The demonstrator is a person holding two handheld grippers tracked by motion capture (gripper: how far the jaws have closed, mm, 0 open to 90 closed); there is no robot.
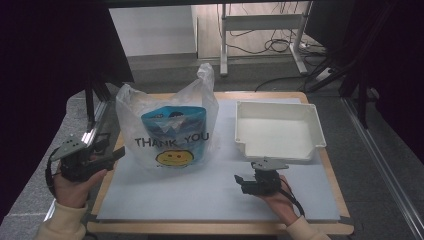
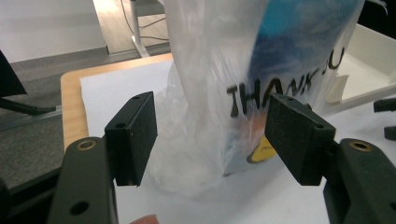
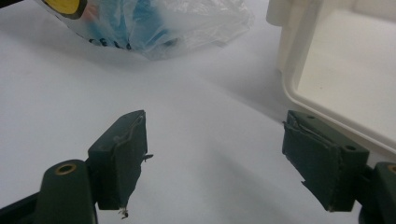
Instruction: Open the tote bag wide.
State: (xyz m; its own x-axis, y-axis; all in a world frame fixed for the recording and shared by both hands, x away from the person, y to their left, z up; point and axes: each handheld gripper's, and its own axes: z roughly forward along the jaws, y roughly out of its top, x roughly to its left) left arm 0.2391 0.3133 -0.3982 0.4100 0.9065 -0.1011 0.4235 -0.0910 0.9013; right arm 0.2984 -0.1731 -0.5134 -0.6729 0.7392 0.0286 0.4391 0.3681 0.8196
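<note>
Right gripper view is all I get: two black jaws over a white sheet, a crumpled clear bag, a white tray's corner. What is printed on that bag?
Observer: The clear plastic bag reads THANK YOU above a yellow smiley face, as the high view shows.
Operator: Is anything inside it?
Observer: Yes, a blue pouch stands upright inside.
Operator: Where is the other gripper?
Observer: The left gripper is at the table's left edge, jaws open and aimed at the bag, not touching it.
Operator: Anything in the tray?
Observer: The white rectangular plastic tray holds nothing; it sits right of the bag, beyond the right gripper.
</note>
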